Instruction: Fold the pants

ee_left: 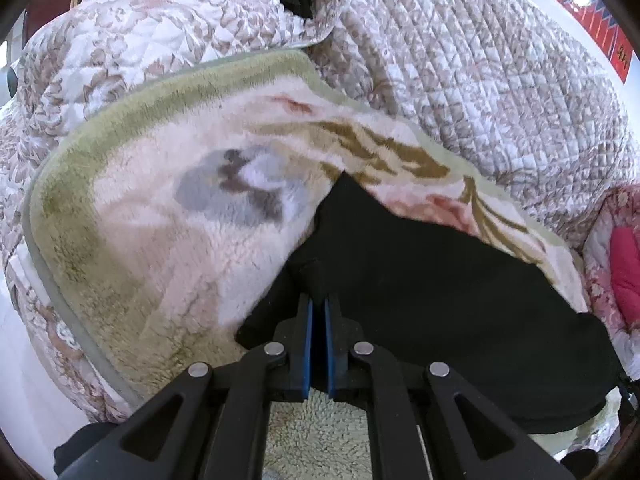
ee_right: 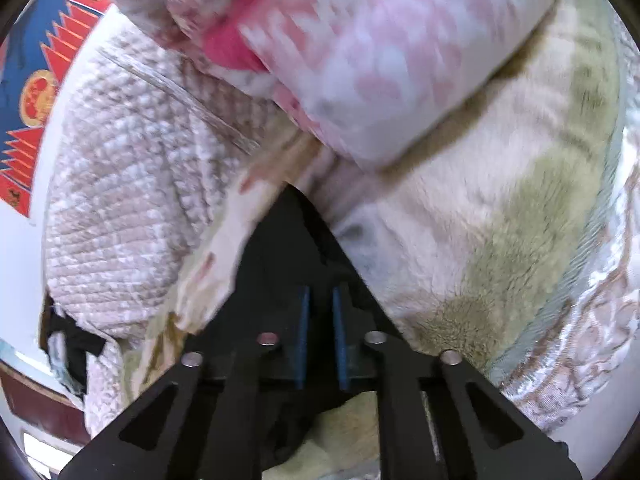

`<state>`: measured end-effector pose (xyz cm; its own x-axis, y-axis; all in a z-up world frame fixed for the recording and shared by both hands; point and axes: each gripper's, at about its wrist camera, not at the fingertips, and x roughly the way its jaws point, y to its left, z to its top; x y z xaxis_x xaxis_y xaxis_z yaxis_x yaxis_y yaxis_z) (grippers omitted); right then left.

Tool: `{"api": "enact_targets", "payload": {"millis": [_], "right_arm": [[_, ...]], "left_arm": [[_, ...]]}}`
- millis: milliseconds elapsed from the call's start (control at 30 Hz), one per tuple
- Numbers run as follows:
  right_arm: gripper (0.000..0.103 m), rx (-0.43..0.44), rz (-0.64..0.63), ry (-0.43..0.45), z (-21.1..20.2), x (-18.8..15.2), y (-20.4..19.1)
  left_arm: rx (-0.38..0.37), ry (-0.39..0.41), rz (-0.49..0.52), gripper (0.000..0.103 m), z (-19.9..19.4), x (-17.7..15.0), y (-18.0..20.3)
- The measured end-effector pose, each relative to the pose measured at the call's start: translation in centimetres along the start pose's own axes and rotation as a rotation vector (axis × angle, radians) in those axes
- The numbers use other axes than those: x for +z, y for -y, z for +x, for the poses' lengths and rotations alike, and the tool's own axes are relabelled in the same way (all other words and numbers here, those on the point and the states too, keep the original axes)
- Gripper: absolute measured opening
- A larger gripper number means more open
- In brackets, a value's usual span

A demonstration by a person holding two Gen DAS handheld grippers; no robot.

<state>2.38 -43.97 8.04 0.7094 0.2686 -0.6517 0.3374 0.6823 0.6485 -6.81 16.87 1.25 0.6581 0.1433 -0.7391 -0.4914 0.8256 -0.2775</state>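
Left gripper [ee_left: 319,300]: its 2 blue-padded jaws are pressed together on a bunched fold of the black pants [ee_left: 420,280], gripping the cloth at their tips.
Right gripper [ee_right: 320,292]: the jaws stand close with a narrow gap between the blue pads; black cloth of the pants [ee_right: 276,248] lies around and ahead of the tips and appears pinched there, though blur hides the exact contact.
Pants: black, lying on the fleece blanket; in the left wrist view they spread from the jaws out to the right, rising to a point toward the blanket's middle.
Fleece blanket [ee_left: 160,208]: cream plush with an olive-green border, a grey patch and gold-brown streaks.
Quilted cover [ee_left: 460,72]: beige and white, beneath and behind the blanket.
Pink floral bedding [ee_right: 380,60]: bundled beyond the blanket, with a bright pink edge; blurred in the right wrist view.
Wall hanging [ee_right: 36,92]: red and blue with a round red and gold emblem and small gold characters along the red border, too small and blurred to read.
Brands, labels: no readable writing on the pants or the grippers.
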Motion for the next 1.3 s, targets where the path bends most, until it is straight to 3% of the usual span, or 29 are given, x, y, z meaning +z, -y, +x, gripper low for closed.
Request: {"api": "enact_targets", "payload": {"millis": [100, 200, 300, 467, 667, 733, 833, 933, 1000, 1100, 1167, 1233, 1300], "right_arm": [[0.005, 0.038, -0.011, 0.016, -1.7, -0.1, -1.1], [0.005, 0.006, -0.009, 0.014, -1.6, -0.6, -0.5], [0.005, -0.025, 0.073, -0.018, -0.9, -1.2, 1.8], [0.005, -0.007, 0.000, 0.006, -2.0, -0.6, -0.3], [0.006, -0.134, 0.016, -0.087, 1.3, -2.3, 3.4], [0.013, -0.161, -0.012, -0.076, 0.9, -2.1, 3.0], [0.023, -0.243, -0.110, 0.007, -0.8, -1.4, 0.9], [0.024, -0.229, -0.257, 0.063, -1.9, -1.9, -2.0], [0.024, -0.147, -0.414, -0.005, -0.8, -3.9, -5.0], [0.024, -0.096, -0.652, -0.137, 2.6, -8.9, -8.7], [0.024, -0.077, -0.751, -0.213, 4.9, -11.9, -9.6], [0.024, -0.113, -0.794, -0.305, 6.9, -14.0, -8.9], [0.024, -0.123, -0.836, -0.278, 6.7, -15.1, -8.4]], "left_arm": [[-0.026, 0.014, -0.015, 0.007, -0.9, 0.4, -0.3], [-0.024, 0.016, -0.010, 0.007, -0.9, 0.3, -0.5], [-0.012, -0.024, -0.035, 0.007, 0.1, -0.2, -1.2], [-0.020, 0.021, 0.013, 0.007, -1.2, 0.4, -0.3], [0.008, -0.053, 0.008, 0.007, 1.0, -1.1, -1.3], [0.012, -0.051, 0.028, 0.010, 1.0, -1.3, -1.0], [0.030, -0.017, 0.033, 0.014, 0.0, -0.7, -0.9], [0.075, 0.035, 0.027, 0.015, -1.3, 0.2, -0.8], [0.062, 0.069, 0.039, 0.015, -2.2, 0.7, -0.1], [-0.023, 0.068, 0.089, 0.015, -2.7, 0.6, 2.4], [-0.104, 0.031, 0.155, 0.015, -2.2, -0.4, 5.0], [-0.170, -0.017, 0.219, 0.015, -1.5, -1.8, 7.3], [-0.219, -0.071, 0.277, 0.015, -0.5, -3.5, 9.0]]}}
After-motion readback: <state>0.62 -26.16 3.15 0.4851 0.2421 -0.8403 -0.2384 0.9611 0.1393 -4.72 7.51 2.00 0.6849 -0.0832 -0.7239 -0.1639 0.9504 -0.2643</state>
